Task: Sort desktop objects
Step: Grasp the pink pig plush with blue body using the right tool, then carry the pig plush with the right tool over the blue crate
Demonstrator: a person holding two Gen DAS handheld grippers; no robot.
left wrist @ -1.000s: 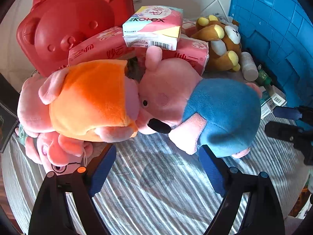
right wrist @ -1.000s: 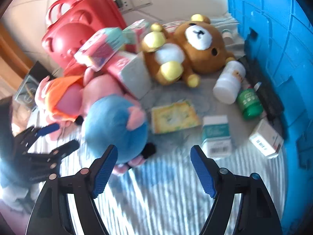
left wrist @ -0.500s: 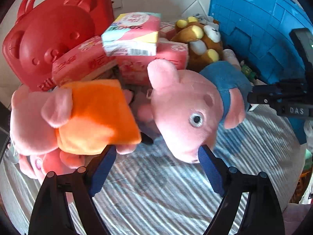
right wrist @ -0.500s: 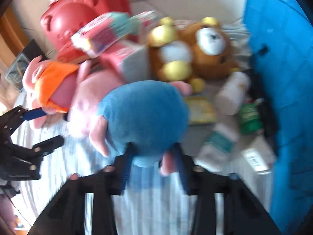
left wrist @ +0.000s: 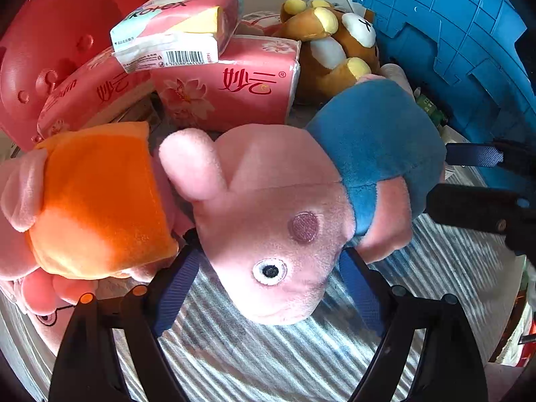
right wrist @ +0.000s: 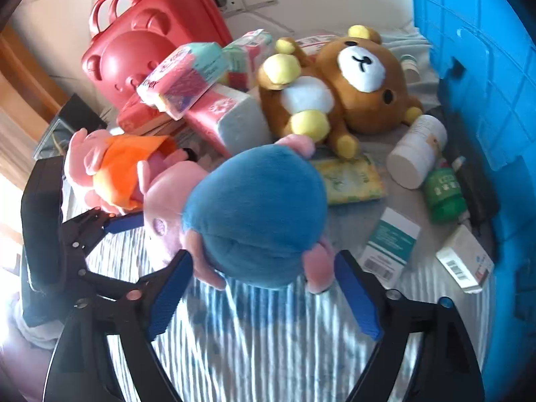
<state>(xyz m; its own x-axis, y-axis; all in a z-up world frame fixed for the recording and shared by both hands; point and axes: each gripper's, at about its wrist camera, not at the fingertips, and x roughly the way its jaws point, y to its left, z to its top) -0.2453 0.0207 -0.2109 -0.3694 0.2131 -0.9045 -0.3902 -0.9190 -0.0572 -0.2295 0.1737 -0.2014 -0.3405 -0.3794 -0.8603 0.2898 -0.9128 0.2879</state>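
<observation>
A pink pig plush in a blue shirt (left wrist: 288,221) lies on the striped cloth, its head between the fingers of my left gripper (left wrist: 268,288). The left jaws are open around the head. In the right wrist view its blue body (right wrist: 254,214) sits between the open fingers of my right gripper (right wrist: 264,288). A second pig plush in orange (left wrist: 97,201) lies at the left. A brown bear plush (right wrist: 338,93) lies at the back.
A red bear-shaped case (right wrist: 147,40) and pink tissue packs (left wrist: 227,97) stand at the back. A blue crate (right wrist: 485,100) borders the right. A white bottle (right wrist: 418,150), a green bottle (right wrist: 445,194), a yellow packet (right wrist: 351,181) and medicine boxes (right wrist: 388,248) lie near the crate.
The blue-shirted pig was dragged and turned by the right gripper, which has since opened. My left gripper moved forward, and the pig's head is now between its fingers.
</observation>
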